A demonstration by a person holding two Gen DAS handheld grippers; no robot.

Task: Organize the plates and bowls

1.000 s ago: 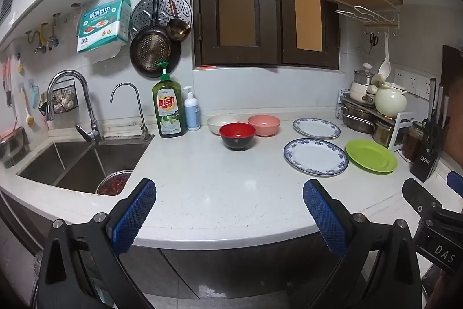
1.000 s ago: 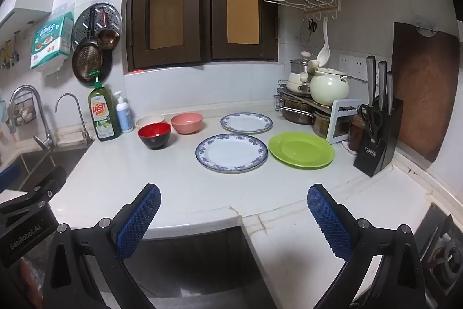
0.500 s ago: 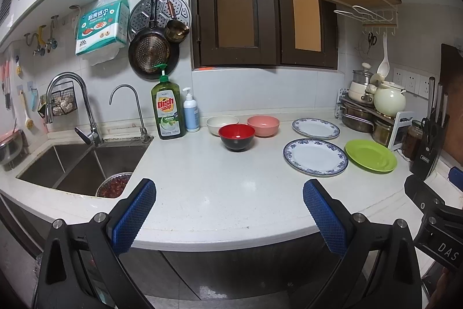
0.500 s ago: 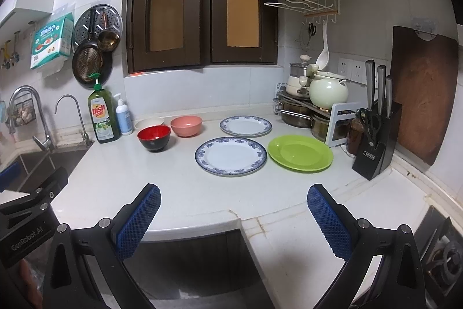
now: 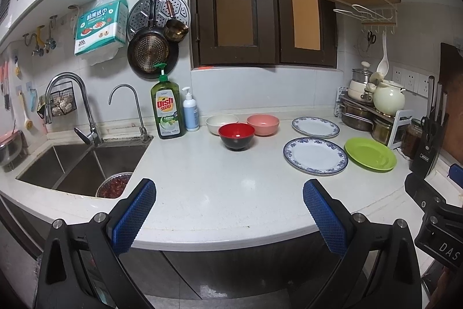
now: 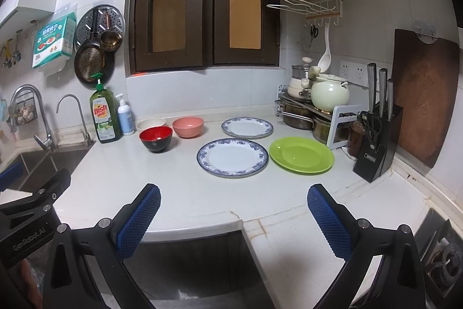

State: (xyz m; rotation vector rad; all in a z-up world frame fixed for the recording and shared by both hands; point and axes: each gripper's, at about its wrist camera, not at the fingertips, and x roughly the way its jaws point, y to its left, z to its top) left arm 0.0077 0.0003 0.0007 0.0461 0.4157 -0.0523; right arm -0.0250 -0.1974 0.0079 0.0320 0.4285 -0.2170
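Note:
On the white counter (image 5: 202,187) sit three bowls: a red-and-black bowl (image 5: 236,136) in front, a pink bowl (image 5: 262,124) and a white bowl (image 5: 221,123) behind it. To their right lie a large blue-rimmed plate (image 5: 315,155), a smaller blue-rimmed plate (image 5: 314,127) behind it, and a green plate (image 5: 370,154). The right wrist view shows the same red-and-black bowl (image 6: 156,138), large plate (image 6: 232,157) and green plate (image 6: 301,155). My left gripper (image 5: 228,210) and right gripper (image 6: 233,215) are both open, empty, and held at the counter's front edge, well short of the dishes.
A double sink (image 5: 72,164) with taps and a bowl of red food (image 5: 113,187) is at the left. Dish soap (image 5: 167,109) stands beside the bowls. A pot rack (image 6: 312,106), knife block (image 6: 376,146) and cutting board (image 6: 425,97) crowd the right corner. A stove (image 6: 445,259) is at lower right.
Both views have shifted only slightly; the grippers stay open and the dishes have not moved.

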